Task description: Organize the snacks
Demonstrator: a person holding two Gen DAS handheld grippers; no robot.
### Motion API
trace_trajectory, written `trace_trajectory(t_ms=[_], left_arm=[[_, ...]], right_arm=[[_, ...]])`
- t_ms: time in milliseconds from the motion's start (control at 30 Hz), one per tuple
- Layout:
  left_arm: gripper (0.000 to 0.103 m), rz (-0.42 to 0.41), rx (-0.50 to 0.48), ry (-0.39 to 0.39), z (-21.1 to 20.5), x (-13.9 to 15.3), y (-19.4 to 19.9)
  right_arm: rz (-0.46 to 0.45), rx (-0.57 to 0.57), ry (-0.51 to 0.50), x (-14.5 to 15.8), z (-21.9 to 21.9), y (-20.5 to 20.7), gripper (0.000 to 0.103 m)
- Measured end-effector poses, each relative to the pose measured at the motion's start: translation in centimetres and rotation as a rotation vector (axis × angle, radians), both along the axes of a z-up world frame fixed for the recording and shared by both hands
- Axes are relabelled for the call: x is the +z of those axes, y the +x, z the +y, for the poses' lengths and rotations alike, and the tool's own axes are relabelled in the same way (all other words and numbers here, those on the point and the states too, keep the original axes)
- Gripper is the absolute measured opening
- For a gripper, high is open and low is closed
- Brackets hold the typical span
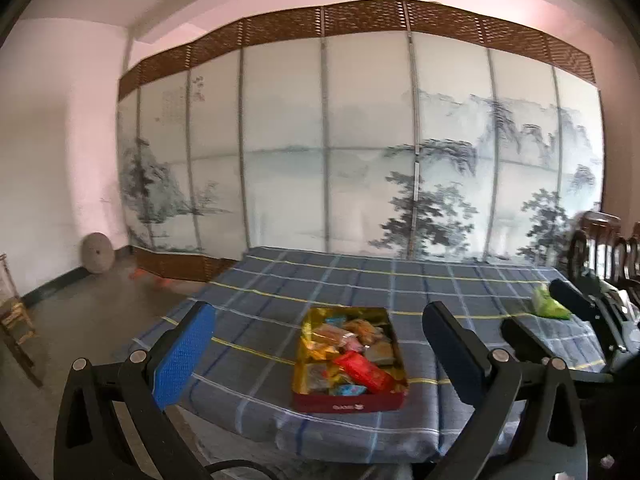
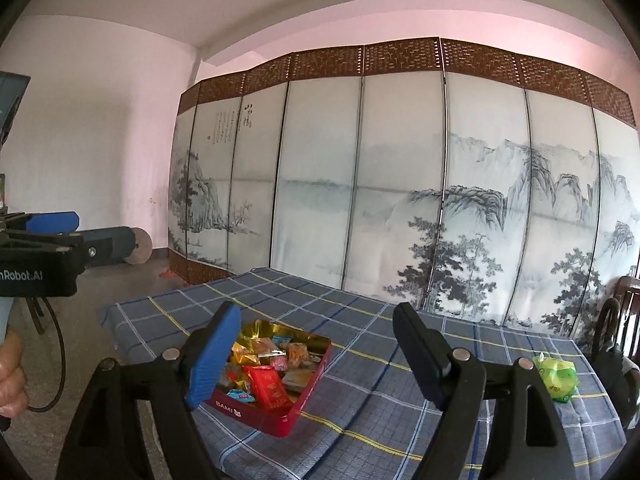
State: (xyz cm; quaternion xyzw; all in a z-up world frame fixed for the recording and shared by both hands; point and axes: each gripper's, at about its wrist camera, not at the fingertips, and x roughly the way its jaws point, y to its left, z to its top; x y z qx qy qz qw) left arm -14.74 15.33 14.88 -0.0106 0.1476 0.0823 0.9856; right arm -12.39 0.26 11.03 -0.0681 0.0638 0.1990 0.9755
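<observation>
Red-walled and gold-lined, the snack tin point(image 1: 349, 403) sits near the front edge of the bench point(image 1: 280, 280), which is draped in a blue plaid cloth. Wrapped snacks fill it, among them a red packet point(image 1: 366, 372) lying on top at the near end. Far off to the right on the cloth, well apart from the tin, lies a green packet point(image 2: 557, 376).

Both claws hang above the near side of the bench, pointing toward a painted folding screen point(image 1: 360, 140) behind it. The left claw point(image 1: 320, 356) is released, jaws spread wide with nothing between them. The right claw point(image 2: 316, 356) is likewise released and empty, the tin visible below and beyond it.
</observation>
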Motion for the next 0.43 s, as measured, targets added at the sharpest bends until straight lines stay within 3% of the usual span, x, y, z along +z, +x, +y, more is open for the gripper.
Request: trace_trajectory(t_ms=[100, 433], left_arm=[[0.103, 0.007, -0.036, -0.020, 0.1, -0.3, 0.0], [0.103, 0.082, 0.006, -0.018, -0.3, -2.8, 0.7]], right_arm=[[0.004, -0.001, 0.007, -0.2, 0.1, 0.0, 0.081], [0.021, 0.000, -0.005, -0.8, 0.4, 0.1, 0.081]])
